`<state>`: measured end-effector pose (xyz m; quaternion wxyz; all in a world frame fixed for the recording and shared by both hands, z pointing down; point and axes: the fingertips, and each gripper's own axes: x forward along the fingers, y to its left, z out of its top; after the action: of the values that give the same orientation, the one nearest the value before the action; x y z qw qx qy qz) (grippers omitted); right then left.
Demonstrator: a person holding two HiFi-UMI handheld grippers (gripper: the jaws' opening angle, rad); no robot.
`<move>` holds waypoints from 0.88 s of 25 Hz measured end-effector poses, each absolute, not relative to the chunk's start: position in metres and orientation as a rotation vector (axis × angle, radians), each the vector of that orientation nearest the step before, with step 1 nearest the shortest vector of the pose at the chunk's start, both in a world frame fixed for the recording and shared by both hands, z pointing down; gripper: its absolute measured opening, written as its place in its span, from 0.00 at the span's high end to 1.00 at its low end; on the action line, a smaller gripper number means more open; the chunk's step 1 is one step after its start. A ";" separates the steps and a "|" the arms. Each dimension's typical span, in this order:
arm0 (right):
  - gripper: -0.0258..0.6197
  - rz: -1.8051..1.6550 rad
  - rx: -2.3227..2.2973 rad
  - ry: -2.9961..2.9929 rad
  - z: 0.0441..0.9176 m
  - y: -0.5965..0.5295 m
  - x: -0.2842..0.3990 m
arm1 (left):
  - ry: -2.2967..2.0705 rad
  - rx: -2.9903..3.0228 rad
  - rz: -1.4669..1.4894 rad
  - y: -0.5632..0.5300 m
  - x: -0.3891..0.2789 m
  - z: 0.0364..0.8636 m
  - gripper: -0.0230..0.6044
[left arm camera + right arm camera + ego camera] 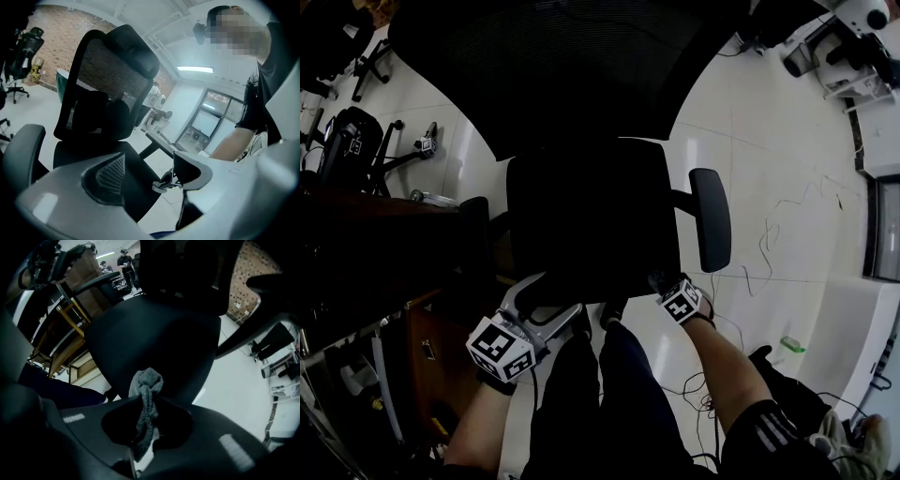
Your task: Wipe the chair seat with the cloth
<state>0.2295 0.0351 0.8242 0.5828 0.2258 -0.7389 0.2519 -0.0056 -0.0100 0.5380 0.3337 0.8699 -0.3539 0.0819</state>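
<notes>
Cloth (146,385) clamped in right gripper (149,404) hangs at chair seat's (591,216) five o'clock edge, left gripper (147,171) agape, empty; wiping seems unstarted, so next press down and sweep.

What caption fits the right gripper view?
The right gripper clamps a bunched grey cloth, black chair seat just ahead.

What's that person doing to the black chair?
A person faces a black office chair with a gripper in each hand. The right gripper is shut on a grey cloth, held at the front of the chair seat. The left gripper is open and empty.
</notes>
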 end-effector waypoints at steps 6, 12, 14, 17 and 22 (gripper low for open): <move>0.88 0.824 0.674 -1.715 0.795 0.037 0.253 | -0.951 2.249 0.194 -0.018 -0.004 0.521 0.41; 0.88 0.908 0.692 -2.009 0.701 0.017 0.195 | -1.012 2.232 0.166 -0.020 -0.009 0.474 0.41; 0.88 0.930 0.657 -2.094 0.660 0.019 0.174 | -1.033 2.229 0.140 -0.020 -0.010 0.452 0.41; 0.88 0.929 0.619 -2.213 0.605 0.010 0.149 | -1.067 2.252 0.097 -0.020 -0.010 0.422 0.41; 0.88 0.906 0.571 -2.358 0.518 0.014 0.122 | -1.080 2.280 0.069 0.004 -0.005 0.372 0.41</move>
<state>0.1224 0.0145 0.5181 0.2724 0.2122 -0.8760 0.3367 -0.0047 0.0044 0.3722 0.3041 0.8607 -0.4076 0.0259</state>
